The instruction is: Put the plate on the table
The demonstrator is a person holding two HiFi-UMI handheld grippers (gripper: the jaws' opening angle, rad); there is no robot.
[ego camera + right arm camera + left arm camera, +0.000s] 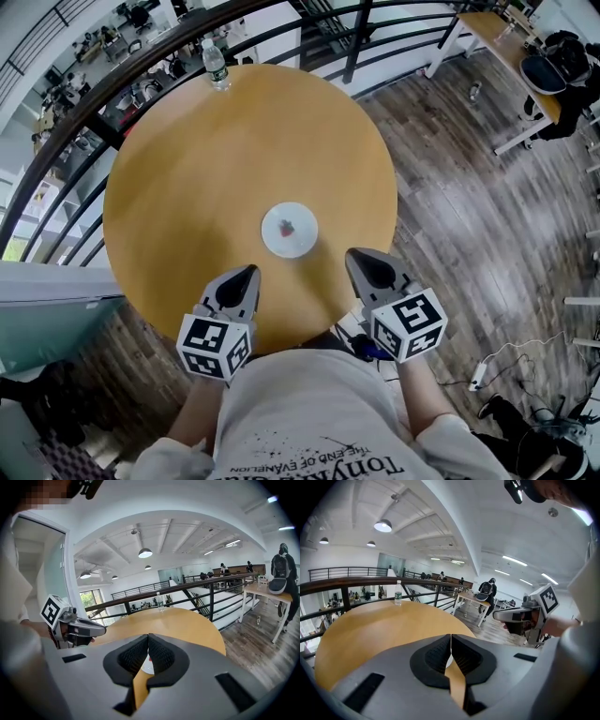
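A small white plate (pixel 289 230) with a red mark in its middle lies flat on the round wooden table (pixel 187 169), a little toward the near side. My left gripper (pixel 246 275) hovers over the table's near edge, just left of and nearer than the plate, its jaws shut with nothing in them. My right gripper (pixel 361 261) mirrors it on the plate's right, also shut and empty. In the left gripper view only a white sliver of the plate (pixel 448 662) shows below the closed tips of the left gripper (pixel 451 641). The right gripper view shows the plate (pixel 146 666) the same way.
A clear water bottle (pixel 215 64) stands at the table's far edge. A dark curved railing (pixel 56 141) runs behind the table. Wooden floor (pixel 469 216) lies to the right, with a desk (pixel 511 56) and a person at the far right.
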